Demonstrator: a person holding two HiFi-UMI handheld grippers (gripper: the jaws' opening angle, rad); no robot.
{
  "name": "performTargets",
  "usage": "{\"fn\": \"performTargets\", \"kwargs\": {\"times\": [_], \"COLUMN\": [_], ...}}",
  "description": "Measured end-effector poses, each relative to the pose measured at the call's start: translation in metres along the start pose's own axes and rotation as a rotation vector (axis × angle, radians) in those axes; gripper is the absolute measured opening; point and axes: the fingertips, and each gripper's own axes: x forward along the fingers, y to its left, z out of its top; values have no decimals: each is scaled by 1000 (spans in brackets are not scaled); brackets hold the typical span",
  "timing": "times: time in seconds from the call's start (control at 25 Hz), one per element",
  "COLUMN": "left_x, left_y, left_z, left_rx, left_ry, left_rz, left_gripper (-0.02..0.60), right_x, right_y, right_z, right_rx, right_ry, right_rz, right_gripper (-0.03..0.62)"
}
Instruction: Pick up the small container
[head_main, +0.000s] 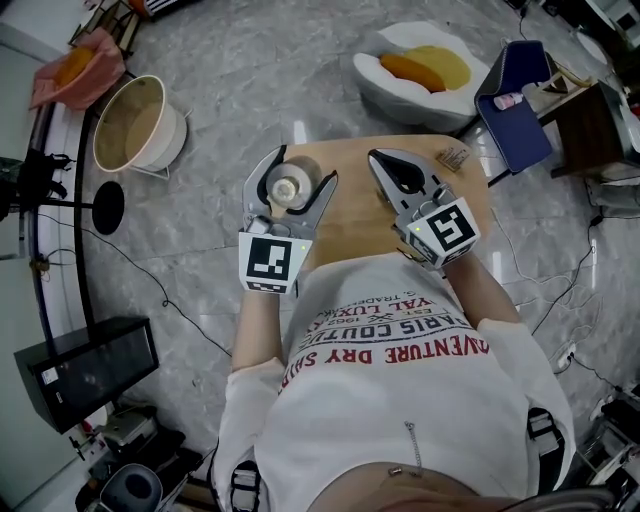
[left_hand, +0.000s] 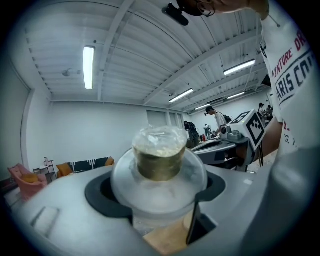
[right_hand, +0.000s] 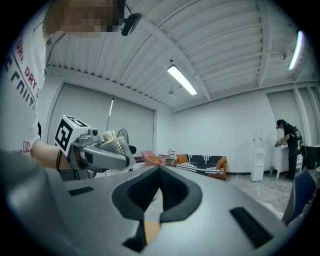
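Note:
The small container is a clear plastic cup with pale gold contents and a film top. It sits in the rounded hollow between the jaws of my left gripper, which is shut on it over the left part of the wooden table. In the left gripper view the small container fills the middle, gripped on both sides, with the ceiling behind it. My right gripper hovers beside it over the table's right half, shut and empty. In the right gripper view the right gripper has its jaws together, and the left gripper shows at the left.
A small brown item lies at the table's far right corner. Around the table stand a white bucket, a white seat with an orange cushion, a blue chair and a black box. Cables run over the grey floor.

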Motion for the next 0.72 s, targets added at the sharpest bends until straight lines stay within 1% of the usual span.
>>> {"fn": "performTargets", "kwargs": {"times": [0.16, 0.4, 0.52, 0.72], "left_x": [-1, -5, -6, -5], "left_y": [1, 4, 6, 4], "left_z": [-4, -10, -11, -13], "left_rx": [-6, -13, -42, 2], "left_ry": [6, 16, 34, 27], "left_rz": [-3, 3, 13, -16], "left_gripper": [342, 342, 342, 343], "right_x": [2, 5, 7, 7], "right_y": [6, 10, 10, 12], "right_z": [1, 3, 3, 1], "right_rx": [8, -14, -21, -24], "right_ry": [-3, -5, -3, 4], "right_rz": [19, 16, 14, 19], "right_gripper": [-5, -5, -5, -5]}}
